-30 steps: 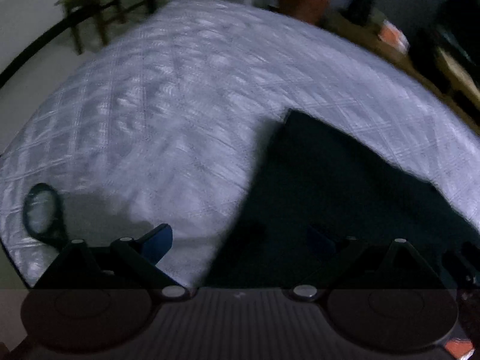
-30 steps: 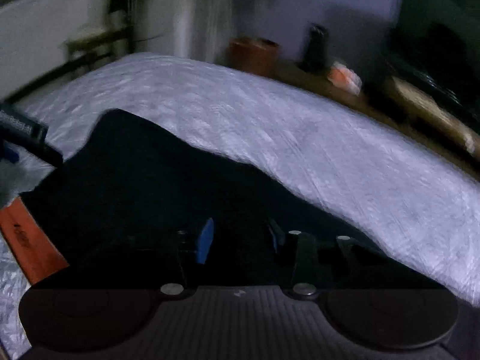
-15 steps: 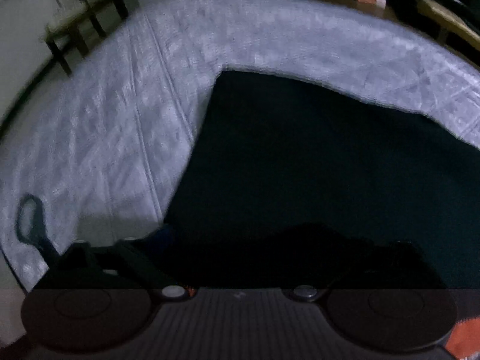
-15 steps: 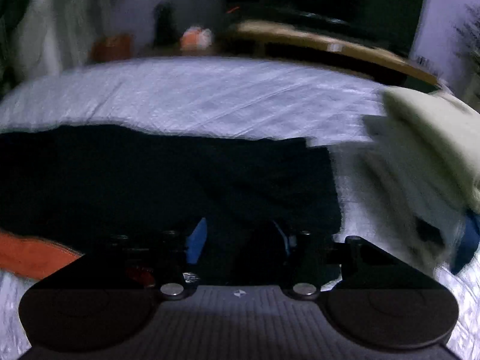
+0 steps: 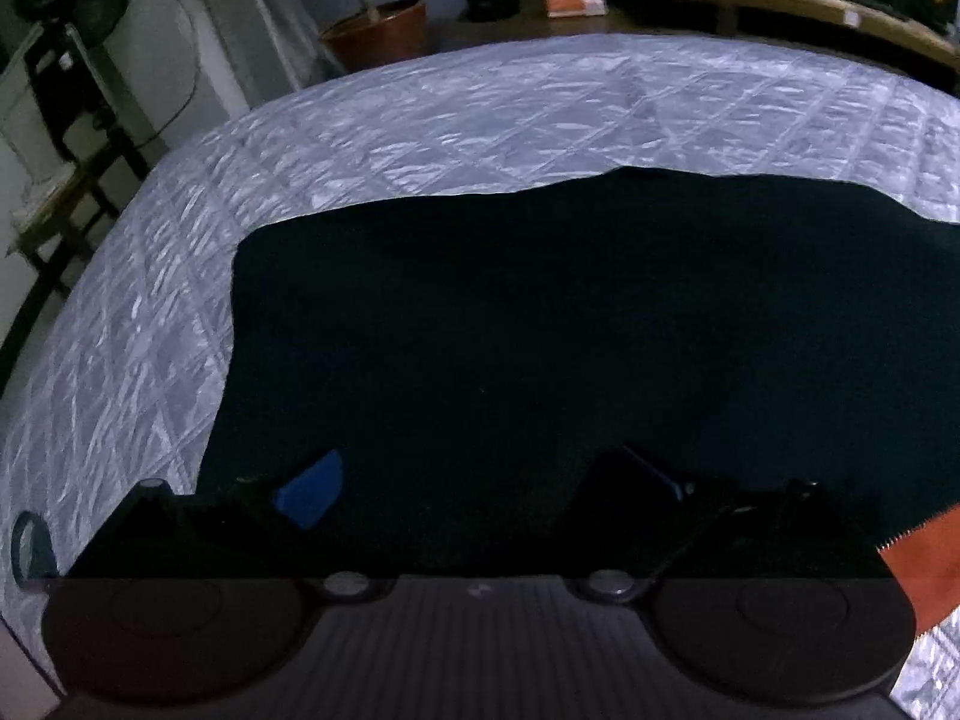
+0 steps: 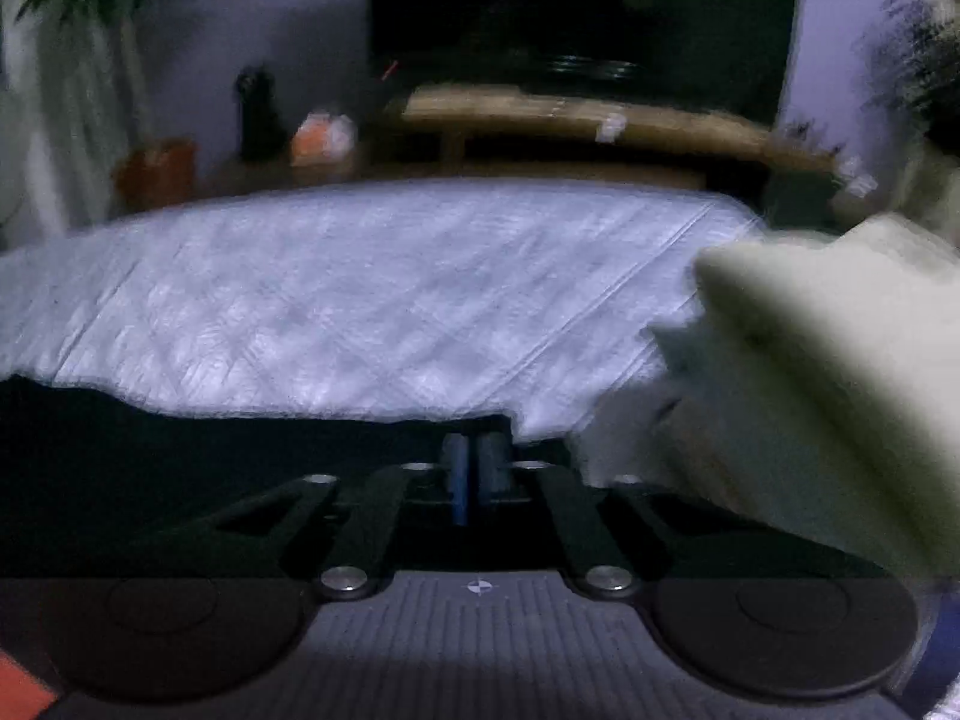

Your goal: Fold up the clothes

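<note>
The jaws of the left gripper [image 5: 480,480] stand wide apart over a black garment [image 5: 540,330] with nothing pinched between them, while the jaws of the right gripper [image 6: 477,468] have just been closing and now sit almost together at the garment's far right corner; it is too dark there to tell whether any cloth is caught between them. The largest thing in view is a bed [image 5: 420,120] covered in a pale quilted spread, which serves as the folding surface. The black garment lies spread flat on the near part of the bed, its far edge running roughly straight across and its left edge dropping toward the left gripper, so it looks laid out ready for a fold rather than already folded. The two grippers sit at opposite ends of its near side, likely so that each can take a corner and carry the cloth over evenly. To the right of the garment, a pile of pale clothes [image 6: 828,372] rests on the bed, blurred, probably waiting its turn or already done. Beyond the bed stand a low wooden shelf [image 6: 600,120] and a clay plant pot [image 5: 378,33]. Smallest, a scrap of orange [image 5: 924,558] shows at the left view's lower right edge.
</note>
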The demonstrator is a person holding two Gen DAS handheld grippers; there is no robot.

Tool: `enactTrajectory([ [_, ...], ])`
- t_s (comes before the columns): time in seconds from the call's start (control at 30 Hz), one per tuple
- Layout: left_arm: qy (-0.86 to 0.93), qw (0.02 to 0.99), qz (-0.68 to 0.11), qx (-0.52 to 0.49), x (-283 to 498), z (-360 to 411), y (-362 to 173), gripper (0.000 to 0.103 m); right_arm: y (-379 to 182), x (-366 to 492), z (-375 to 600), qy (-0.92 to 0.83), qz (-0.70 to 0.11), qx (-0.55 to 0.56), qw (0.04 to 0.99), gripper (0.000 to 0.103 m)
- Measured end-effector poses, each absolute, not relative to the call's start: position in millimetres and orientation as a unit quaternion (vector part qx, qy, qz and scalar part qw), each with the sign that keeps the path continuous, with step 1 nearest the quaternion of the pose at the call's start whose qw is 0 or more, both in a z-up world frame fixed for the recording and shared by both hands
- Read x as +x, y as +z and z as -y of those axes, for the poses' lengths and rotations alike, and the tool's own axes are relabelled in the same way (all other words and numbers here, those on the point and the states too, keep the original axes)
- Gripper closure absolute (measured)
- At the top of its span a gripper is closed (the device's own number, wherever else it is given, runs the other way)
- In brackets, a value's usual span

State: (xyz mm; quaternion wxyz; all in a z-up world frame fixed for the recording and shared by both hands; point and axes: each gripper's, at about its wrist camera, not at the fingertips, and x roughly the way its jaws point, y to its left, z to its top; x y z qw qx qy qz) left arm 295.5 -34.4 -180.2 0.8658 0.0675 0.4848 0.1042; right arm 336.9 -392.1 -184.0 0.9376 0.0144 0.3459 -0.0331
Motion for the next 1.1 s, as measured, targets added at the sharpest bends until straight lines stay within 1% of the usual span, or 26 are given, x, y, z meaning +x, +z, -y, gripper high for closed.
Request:
enactTrajectory([
  [0.03,0.102,0.867,-0.482,0.068,296.3,35.1,-178.8,0.014,-179.8,330.8,391.4,-0.036,-0.335,0.015,0.941,0.066],
  [0.1,0.09,0.873,-0.472,0.088,294.2,42.8,-174.9,0.014,-179.0,320.3,385.2,-0.023,-0.332,0.004,0.943,0.058],
  [0.13,0.083,0.873,-0.469,0.107,292.2,48.3,-175.5,0.013,-184.9,318.1,377.9,-0.026,-0.341,-0.03,0.939,0.049],
  [0.17,0.082,0.873,-0.467,0.117,291.2,51.0,-177.4,0.011,-191.3,316.8,371.7,-0.034,-0.349,-0.063,0.934,0.045],
  [0.2,0.082,0.873,-0.464,0.125,290.6,52.8,-179.4,0.008,-198.8,318.7,372.9,-0.055,-0.358,-0.079,0.929,0.045],
  [0.23,0.082,0.874,-0.461,0.133,289.9,54.5,-181.5,0.008,-201.9,318.9,384.5,-0.066,-0.362,-0.049,0.929,0.043],
  [0.3,0.082,0.872,-0.469,0.113,293.6,47.4,-180.7,0.007,-200.0,316.9,401.3,-0.077,-0.356,0.003,0.931,0.041],
  [0.33,0.084,0.871,-0.473,0.105,295.7,44.8,-180.0,0.007,-196.3,313.3,398.4,-0.079,-0.345,-0.013,0.935,0.041],
  [0.4,0.089,0.869,-0.477,0.096,298.5,42.8,-178.6,0.007,-189.8,307.2,392.9,-0.074,-0.323,-0.039,0.943,0.043],
  [0.43,0.09,0.868,-0.478,0.097,298.8,43.5,-177.8,0.007,-186.4,307.2,392.9,-0.066,-0.318,-0.039,0.945,0.051],
  [0.47,0.09,0.868,-0.477,0.1,298.2,44.8,-177.7,0.007,-183.5,307.6,393.0,-0.059,-0.313,-0.037,0.947,0.062],
  [0.5,0.089,0.869,-0.476,0.102,297.1,45.8,-177.9,0.007,-182.6,309.9,393.0,-0.054,-0.315,-0.036,0.947,0.064],
  [0.53,0.089,0.869,-0.475,0.104,295.9,46.7,-178.2,0.007,-182.4,314.5,389.1,-0.054,-0.315,-0.049,0.946,0.065],
  [0.63,0.089,0.868,-0.477,0.1,297.6,44.6,-179.1,0.007,-182.4,320.6,373.4,-0.039,-0.302,-0.12,0.945,0.06],
  [0.67,0.09,0.868,-0.479,0.097,299.9,43.7,-179.5,0.007,-182.5,323.1,369.5,-0.033,-0.302,-0.135,0.943,0.061],
  [0.7,0.09,0.868,-0.48,0.094,301.0,43.2,-179.4,0.007,-184.1,329.3,373.0,-0.038,-0.32,-0.125,0.938,0.065],
  [0.73,0.09,0.868,-0.48,0.092,301.2,43.1,-179.0,0.008,-186.0,335.6,377.8,-0.044,-0.338,-0.111,0.933,0.081],
  [0.77,0.089,0.868,-0.48,0.091,301.3,42.9,-178.6,0.009,-188.3,340.6,386.7,-0.055,-0.354,-0.085,0.93,0.084],
  [0.8,0.088,0.868,-0.48,0.089,301.3,42.8,-178.2,0.009,-186.4,338.3,390.7,-0.064,-0.352,-0.075,0.931,0.081],
  [0.87,0.087,0.869,-0.48,0.082,301.8,42.2,-176.5,0.009,-182.6,333.7,398.5,-0.081,-0.347,-0.056,0.933,0.079],
  [0.9,0.085,0.87,-0.478,0.079,302.2,42.1,-175.1,0.009,-179.8,330.3,402.7,-0.087,-0.344,-0.042,0.934,0.075],
  [0.97,0.08,0.874,-0.473,0.075,302.7,43.1,-171.9,0.009,-170.9,313.0,418.8,-0.087,-0.33,0.041,0.939,0.029],
  [1.0,0.077,0.877,-0.469,0.075,302.5,44.4,-170.1,0.009,-171.8,301.9,430.6,-0.086,-0.323,0.101,0.937,0.026],
  [1.03,0.073,0.879,-0.465,0.078,301.7,46.5,-168.8,0.009,-173.6,291.7,441.6,-0.085,-0.318,0.157,0.931,0.027],
  [1.07,0.068,0.881,-0.461,0.082,300.7,48.8,-167.7,0.009,-180.0,286.0,448.3,-0.08,-0.329,0.19,0.922,0.027],
  [1.1,0.064,0.882,-0.459,0.086,300.1,51.2,-167.5,0.009,-188.0,283.3,449.5,-0.078,-0.336,0.198,0.918,0.027],
])
